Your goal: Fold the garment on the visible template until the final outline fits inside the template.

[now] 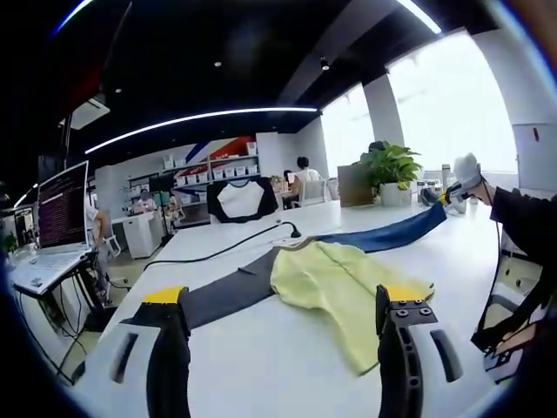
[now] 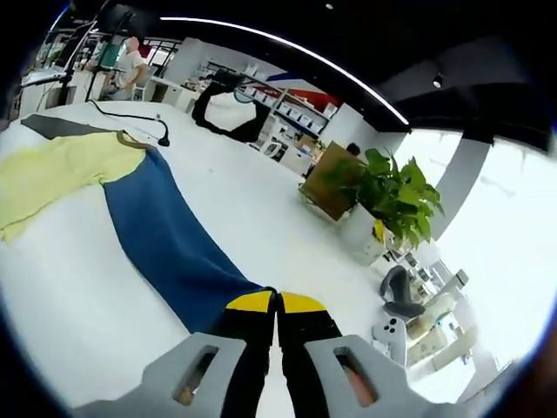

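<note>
left gripper [image 1: 283, 318]: jaws spread wide with nothing between them, hovering over the near edge of the white tabletop [image 1: 261, 374], pointed at the garment.

right gripper [image 2: 277, 305]: jaws pinched together right at the end of the blue strip [image 2: 170, 235]; looks like it's got the fabric edge nipped, though I can't actually see cloth between the tips. In the left gripper view it sits way over on the far right [image 1: 448, 197], held by a gloved hand.

garment: yellow top [image 1: 344, 283] lying flat mid-tabletop, a bit rumpled, near corner flopped toward the left gripper. Collar end points to the far side.

strips: a dark grey strip [image 1: 228, 296] runs out from under the yellow top to the left, and the blue strip goes off to the far right. Can't tell if these are the template or part of the clothing.

handling: my guess is it's light, floppy and will drape and slide on that smooth surface. Best grab is a hem corner or sleeve edge, pinching a single layer.

cable [image 1: 218, 251]: black, lying just beyond the collar.

far stuff: potted plant [image 1: 389, 165], laptop [image 1: 52, 226] off to the left.
</note>
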Available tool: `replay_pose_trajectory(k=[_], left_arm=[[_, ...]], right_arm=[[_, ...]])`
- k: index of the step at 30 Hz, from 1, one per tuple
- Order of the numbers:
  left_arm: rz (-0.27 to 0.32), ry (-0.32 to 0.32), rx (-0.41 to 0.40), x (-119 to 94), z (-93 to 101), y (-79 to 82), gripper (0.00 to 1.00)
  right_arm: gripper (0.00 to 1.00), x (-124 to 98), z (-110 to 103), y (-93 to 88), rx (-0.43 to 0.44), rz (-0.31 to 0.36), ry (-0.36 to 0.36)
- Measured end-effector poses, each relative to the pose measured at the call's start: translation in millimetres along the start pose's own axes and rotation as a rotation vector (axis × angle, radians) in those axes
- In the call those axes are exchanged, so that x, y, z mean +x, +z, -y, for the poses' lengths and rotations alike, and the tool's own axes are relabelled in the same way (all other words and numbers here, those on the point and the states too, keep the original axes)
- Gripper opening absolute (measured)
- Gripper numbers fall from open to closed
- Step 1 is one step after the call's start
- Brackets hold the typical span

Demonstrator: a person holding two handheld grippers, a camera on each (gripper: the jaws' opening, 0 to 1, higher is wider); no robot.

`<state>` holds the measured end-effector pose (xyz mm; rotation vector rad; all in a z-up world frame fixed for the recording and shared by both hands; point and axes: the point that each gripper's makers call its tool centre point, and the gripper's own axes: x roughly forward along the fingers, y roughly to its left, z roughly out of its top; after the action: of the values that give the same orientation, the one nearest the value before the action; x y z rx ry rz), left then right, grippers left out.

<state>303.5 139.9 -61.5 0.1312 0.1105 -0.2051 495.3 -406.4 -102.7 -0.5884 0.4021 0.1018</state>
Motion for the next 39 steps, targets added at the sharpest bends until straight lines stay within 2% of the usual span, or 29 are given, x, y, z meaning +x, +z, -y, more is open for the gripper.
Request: replay_pose_trajectory(k=[3,10,17,36,39], left_arm=[[-0.004,0.000,-0.004,0,0.9,-0.7,0.92],[-0.007,-0.008,0.000,1,3.3,-0.4,0.92],[-0.010,0.000,-0.004,1,0.4,-1.9,0.92],[-0.018,0.004,-0.002,1,0.4,-3.3,0.92],[-0.016,0.005,-0.003,1,0.6,-2.3,0.92]], right_arm=[[0.00,5,-1,-5.8,-0.002,-0.006,-0.002],[0.00,25,1,-32.3,0.004,-0.077,-0.002],[0.00,36,-2,-49.1,0.008,-0.107,0.006],[0.00,44,2,-70.3,-0.005,-0.159,-0.006],[0.00,43,8,-80.8,-0.008,-0.205,-0.031]])
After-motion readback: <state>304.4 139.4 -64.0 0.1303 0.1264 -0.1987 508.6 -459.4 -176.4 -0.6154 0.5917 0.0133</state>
